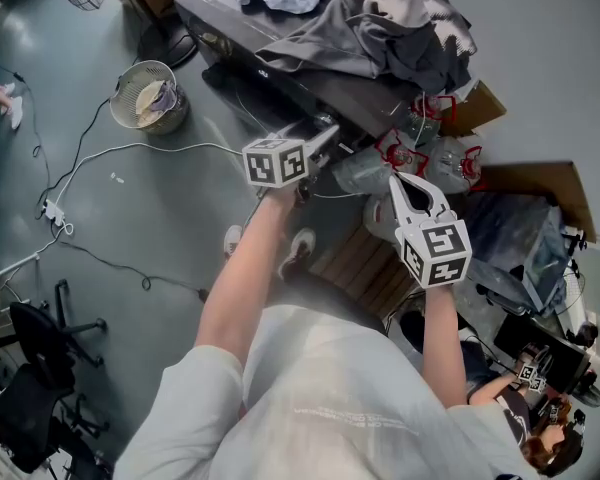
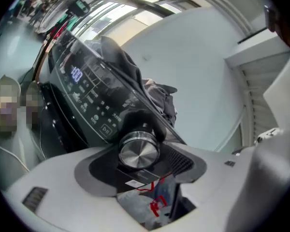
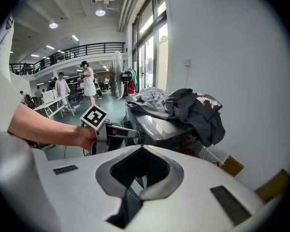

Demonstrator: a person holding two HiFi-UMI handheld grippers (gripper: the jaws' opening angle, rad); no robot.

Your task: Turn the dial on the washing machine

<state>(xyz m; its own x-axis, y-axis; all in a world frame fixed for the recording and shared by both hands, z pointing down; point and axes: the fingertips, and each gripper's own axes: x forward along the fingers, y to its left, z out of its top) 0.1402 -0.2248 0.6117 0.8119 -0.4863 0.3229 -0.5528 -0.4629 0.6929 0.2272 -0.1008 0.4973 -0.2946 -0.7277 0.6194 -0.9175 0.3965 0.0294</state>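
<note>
A dark washing machine (image 1: 280, 43) stands ahead with clothes (image 1: 380, 23) heaped on its lid. In the left gripper view its round silver dial (image 2: 139, 151) sits at the end of the slanted control panel (image 2: 89, 98), whose blue display (image 2: 76, 74) is lit. My left gripper (image 1: 328, 128) reaches level to the machine's front. Its jaws stand wide on either side of the dial, and the pads do not visibly press on it. My right gripper (image 1: 395, 180) hangs back to the right, away from the machine. It is shut (image 3: 142, 151) with nothing in it.
On the floor at left are a round basket (image 1: 148, 96) and a white cable (image 1: 130, 150). Plastic water bottles with red handles (image 1: 420, 153) and a cardboard box (image 1: 540, 183) crowd the machine's right side. A wooden pallet (image 1: 365, 263) lies below. An office chair (image 1: 40, 348) stands at the lower left.
</note>
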